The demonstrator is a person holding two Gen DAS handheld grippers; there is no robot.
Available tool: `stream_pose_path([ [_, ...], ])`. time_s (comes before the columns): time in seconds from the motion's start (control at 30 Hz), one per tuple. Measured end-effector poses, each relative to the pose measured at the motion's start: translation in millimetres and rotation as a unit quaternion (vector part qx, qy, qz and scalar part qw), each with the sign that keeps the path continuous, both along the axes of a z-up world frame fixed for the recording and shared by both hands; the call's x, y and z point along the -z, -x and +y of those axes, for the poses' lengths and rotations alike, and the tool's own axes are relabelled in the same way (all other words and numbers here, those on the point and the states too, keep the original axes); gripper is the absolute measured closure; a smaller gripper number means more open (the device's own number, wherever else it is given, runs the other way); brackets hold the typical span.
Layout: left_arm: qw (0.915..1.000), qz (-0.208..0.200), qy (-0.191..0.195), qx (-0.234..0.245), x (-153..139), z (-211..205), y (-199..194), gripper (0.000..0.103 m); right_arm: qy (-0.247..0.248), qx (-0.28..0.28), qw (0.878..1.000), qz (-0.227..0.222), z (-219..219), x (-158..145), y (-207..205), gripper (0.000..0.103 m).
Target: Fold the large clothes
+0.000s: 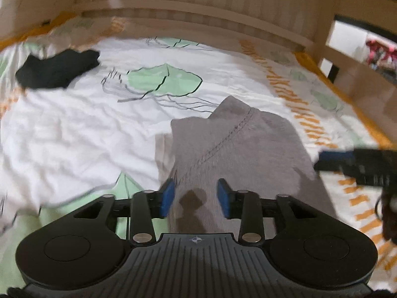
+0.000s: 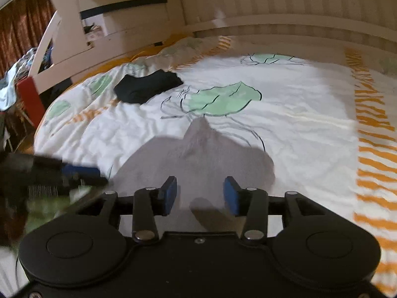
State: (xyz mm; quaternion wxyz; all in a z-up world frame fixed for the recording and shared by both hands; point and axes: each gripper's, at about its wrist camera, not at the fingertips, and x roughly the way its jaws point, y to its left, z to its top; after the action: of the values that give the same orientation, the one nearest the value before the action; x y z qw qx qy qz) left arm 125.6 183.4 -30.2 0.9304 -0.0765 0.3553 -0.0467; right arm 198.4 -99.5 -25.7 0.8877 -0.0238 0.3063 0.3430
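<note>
we see grey garment (image 1: 238, 144) at lower centre, between both tools | left tool (image 1: 196, 196) open, ungripped | right tool (image 2: 200, 193) open, ungripped | long axis runs up-frame

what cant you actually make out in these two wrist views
- Near end of the grey knit garment: left wrist view, hidden under the left gripper body.
- What kind of garment the folded black cloth is: both views, small and blurred.
- Clutter beside the bed frame: right wrist view, blurred and cut by the left edge.
- Right gripper in the left wrist view: cut by the right edge, smeared.
</note>
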Motion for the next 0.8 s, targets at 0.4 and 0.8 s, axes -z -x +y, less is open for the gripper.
stream_pose_path([
  [0.4,0.9953,0.066,0.068,0.022,18.5,-0.2,20.4,0.091,0.058,-0.030,0.998,0.025,-16.0,15.2,79.5,0.044],
  [0.8,0.9965,0.026,0.074,-0.027,16.1,15.7,8.5,0.096,0.119,-0.122,0.982,-0.087,25.7,6.4,120.6,0.063],
])
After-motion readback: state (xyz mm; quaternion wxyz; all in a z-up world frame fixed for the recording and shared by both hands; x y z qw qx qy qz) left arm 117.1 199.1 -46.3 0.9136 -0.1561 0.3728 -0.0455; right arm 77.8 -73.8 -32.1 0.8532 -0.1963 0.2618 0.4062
